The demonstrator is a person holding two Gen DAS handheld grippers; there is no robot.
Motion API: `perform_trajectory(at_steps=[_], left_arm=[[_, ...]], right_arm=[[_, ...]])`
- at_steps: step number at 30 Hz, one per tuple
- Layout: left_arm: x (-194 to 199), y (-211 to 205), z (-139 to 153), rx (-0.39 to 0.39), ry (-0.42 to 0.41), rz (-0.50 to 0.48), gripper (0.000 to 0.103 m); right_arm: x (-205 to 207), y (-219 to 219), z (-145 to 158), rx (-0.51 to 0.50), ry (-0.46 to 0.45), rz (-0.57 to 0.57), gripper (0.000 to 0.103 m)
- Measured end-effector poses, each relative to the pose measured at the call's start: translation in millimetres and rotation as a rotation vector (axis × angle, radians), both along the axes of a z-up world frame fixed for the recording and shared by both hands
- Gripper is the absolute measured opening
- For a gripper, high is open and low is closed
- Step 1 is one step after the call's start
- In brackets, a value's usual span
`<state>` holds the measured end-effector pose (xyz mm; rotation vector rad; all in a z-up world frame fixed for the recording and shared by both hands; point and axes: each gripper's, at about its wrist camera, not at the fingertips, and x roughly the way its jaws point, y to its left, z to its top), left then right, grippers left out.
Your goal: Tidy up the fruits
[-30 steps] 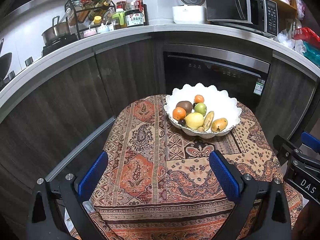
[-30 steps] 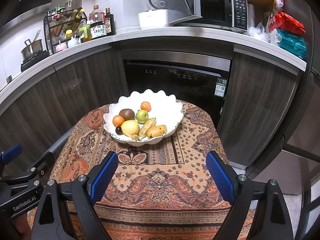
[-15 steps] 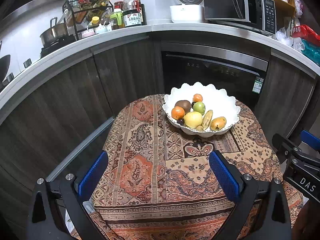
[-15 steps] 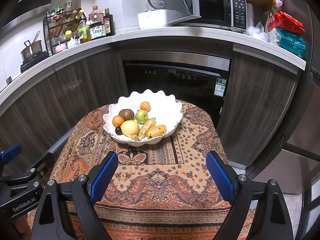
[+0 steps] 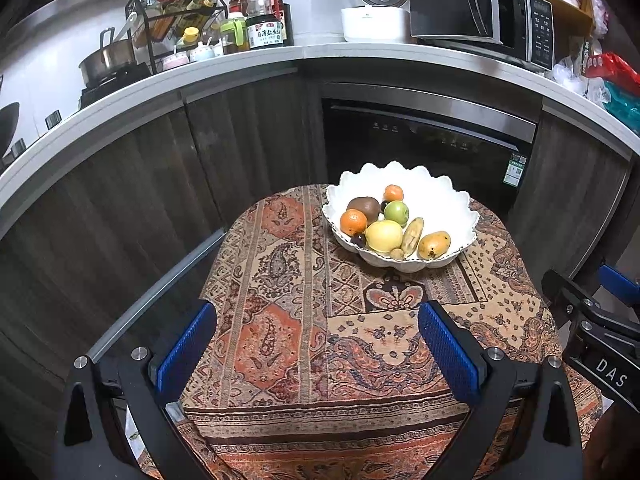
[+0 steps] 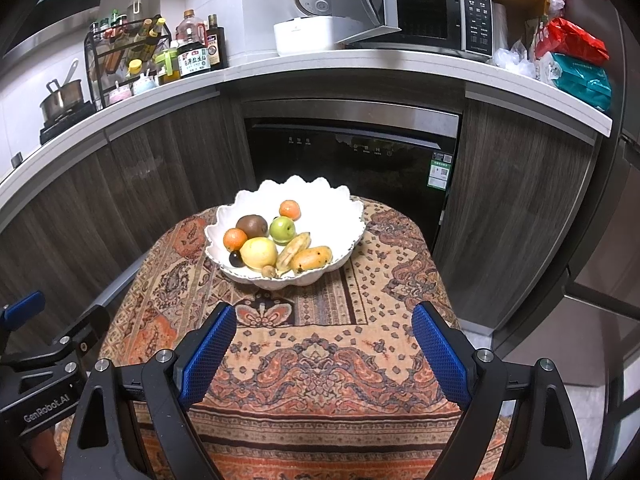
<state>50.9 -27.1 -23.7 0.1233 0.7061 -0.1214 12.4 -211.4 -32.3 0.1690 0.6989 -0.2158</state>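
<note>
Kitchen cabinets and a dark oven front back a small tabletop (image 6: 320, 360) under a patterned cloth

Both the left gripper (image 5: 316, 344) and the right gripper (image 6: 320, 344) hang over the near cloth with jaws wide apart and nothing between them; beyond, well apart from both, the white scalloped bowl (image 6: 340, 208) holds all the fruits (image 6: 276, 240) — oranges, a green apple, a kiwi, perhaps a mango — so the sorting looks either finished or not yet begun
</note>
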Motion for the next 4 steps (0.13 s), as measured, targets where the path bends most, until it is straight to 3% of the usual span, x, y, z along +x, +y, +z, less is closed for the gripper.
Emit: perform_trajectory(at_steps=[4], left_arm=[[0.4,0.6,-0.7,0.0,-0.001,0.0,0.103]], right_arm=[[0.4,-0.6,-0.3,0.001,0.002,0.001,0.09]])
